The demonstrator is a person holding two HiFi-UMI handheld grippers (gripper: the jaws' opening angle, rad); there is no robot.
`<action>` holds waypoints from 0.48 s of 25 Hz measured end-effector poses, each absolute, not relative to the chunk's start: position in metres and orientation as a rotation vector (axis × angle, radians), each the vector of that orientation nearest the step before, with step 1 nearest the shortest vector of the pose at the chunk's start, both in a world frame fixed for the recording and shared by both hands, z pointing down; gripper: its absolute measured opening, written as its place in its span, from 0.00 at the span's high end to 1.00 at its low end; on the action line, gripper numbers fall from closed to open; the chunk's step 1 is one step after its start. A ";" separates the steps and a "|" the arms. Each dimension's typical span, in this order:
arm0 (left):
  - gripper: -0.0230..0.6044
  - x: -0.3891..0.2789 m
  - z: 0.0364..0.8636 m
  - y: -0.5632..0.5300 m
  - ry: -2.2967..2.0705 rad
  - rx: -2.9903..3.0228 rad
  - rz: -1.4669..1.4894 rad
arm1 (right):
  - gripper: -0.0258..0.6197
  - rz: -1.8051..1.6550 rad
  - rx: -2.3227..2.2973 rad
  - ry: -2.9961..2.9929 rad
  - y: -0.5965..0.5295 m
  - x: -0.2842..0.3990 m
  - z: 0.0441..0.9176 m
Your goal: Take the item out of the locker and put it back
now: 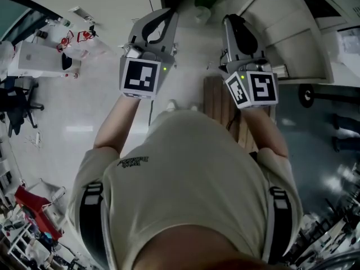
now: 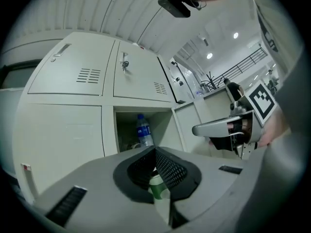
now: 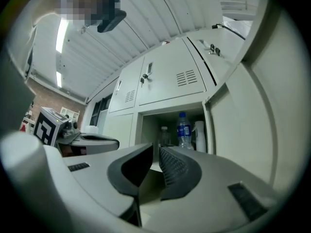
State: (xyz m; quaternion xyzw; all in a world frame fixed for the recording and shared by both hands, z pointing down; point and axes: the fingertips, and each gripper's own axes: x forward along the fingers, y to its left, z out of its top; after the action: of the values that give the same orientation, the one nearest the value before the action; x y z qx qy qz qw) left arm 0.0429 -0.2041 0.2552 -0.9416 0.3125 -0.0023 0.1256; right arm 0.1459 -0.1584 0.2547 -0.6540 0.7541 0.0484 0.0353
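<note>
Green-white thing pinched in left tongs, mostly hidden, unidentifiable

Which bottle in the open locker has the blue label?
The tall blue-capped bottle, standing between the shorter clear bottle and the white bottle.

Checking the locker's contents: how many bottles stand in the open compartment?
3: a small clear bottle at left, a blue-labelled water bottle in the middle, a white spray bottle at right. Lower part hidden; more possible.
</note>
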 end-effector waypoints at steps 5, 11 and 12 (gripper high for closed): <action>0.94 0.037 0.252 -0.187 0.896 -2.736 0.007 | 0.89 0.178 -1.997 2.341 -0.140 0.140 0.251; 0.94 0.038 0.269 -0.168 0.888 -2.800 -0.004 | 0.95 0.197 -1.985 2.350 -0.125 0.133 0.256; 0.94 0.038 0.272 -0.165 0.887 -2.810 -0.004 | 0.95 0.193 -1.979 2.348 -0.123 0.132 0.256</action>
State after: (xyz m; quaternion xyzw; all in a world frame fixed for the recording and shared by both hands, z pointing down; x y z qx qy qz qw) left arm 0.0383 -0.1652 0.2719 -0.9491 0.2997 -0.0013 0.0974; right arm 0.1321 -0.1229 0.2564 -0.6429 0.7627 0.0627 0.0321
